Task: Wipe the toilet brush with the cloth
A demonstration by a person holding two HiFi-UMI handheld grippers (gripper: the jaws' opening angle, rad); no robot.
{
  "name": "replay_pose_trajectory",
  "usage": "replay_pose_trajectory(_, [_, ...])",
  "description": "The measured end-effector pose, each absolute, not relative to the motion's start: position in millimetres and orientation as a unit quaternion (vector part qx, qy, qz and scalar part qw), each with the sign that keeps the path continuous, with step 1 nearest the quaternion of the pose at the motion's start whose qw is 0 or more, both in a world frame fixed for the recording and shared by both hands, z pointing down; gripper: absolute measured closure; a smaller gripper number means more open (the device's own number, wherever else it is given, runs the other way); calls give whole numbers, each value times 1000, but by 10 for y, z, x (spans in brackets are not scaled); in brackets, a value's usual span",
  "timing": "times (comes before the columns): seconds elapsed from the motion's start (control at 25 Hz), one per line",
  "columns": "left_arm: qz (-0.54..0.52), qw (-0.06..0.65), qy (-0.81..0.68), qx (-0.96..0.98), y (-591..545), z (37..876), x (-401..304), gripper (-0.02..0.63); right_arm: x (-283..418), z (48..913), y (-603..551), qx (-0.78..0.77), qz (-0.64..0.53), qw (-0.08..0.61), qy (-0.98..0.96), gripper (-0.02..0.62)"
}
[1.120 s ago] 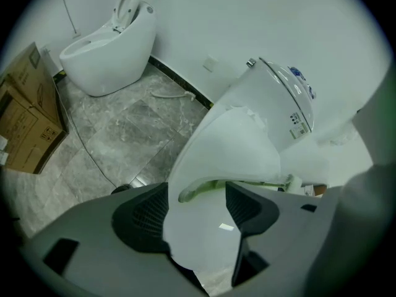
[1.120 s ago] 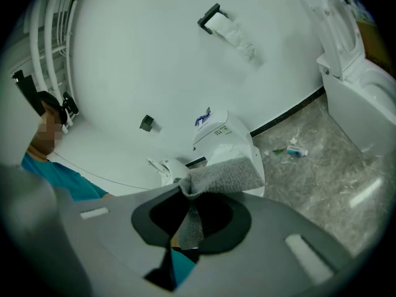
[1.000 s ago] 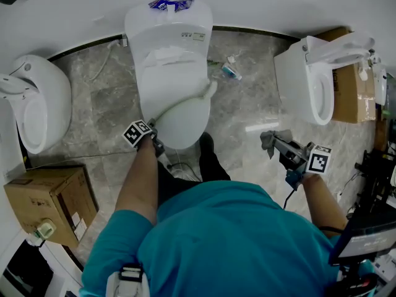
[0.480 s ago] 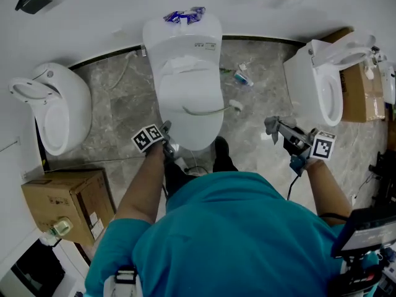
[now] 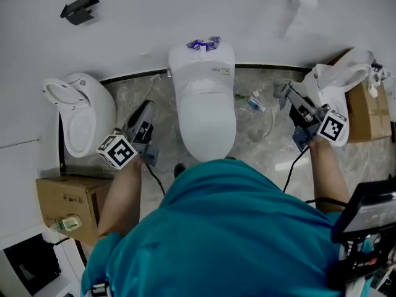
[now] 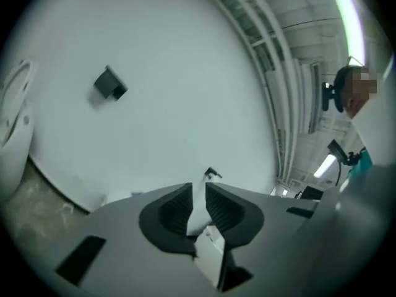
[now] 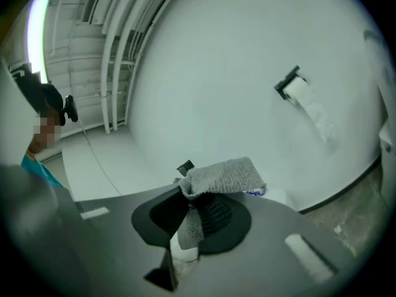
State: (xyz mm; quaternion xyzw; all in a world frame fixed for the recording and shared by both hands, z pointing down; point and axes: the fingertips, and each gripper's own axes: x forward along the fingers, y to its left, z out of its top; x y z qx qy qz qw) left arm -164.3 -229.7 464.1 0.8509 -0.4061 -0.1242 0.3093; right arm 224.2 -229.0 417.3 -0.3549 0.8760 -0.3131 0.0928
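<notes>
Cloth (image 7: 226, 177), one, grey, pinched in right gripper (image 7: 193, 197), held up facing wall. Left gripper (image 6: 198, 192) empty, jaws just closed to slim gap. Three toilets (image 5: 79, 113) (image 5: 204, 113) (image 5: 334, 82), two cardboard boxes (image 5: 65, 197) (image 5: 366, 111).

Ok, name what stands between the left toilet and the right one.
A third toilet, lid down, with a blue packet on its tank. A small teal-and-white bottle lies on the floor to its right. The head view shows this.
</notes>
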Motion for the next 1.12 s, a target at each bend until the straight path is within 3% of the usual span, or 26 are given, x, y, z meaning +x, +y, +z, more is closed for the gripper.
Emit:
replay_pose_trajectory(0.12, [-131,204,-419,875,-2200,3732,-1813,588,2053,3746,-2432,-358,-242,76,899,558])
replay_pose_trajectory(0.28, [-98,126,-460,874,-2080,3097,-2040,598,1817,3370,-2585,-378,-173,41,908,558])
replay_pose_trajectory(0.64, [-93,103,-508,850,-1991,2776,-2287,598,1502,2953,-2460,-378,-100,5,920,560])
replay_pose_trajectory(1.12, [-77,99,-484,866,-2115,2896,-2006,598,1463,3027,-2428,-384,-86,-23,919,563])
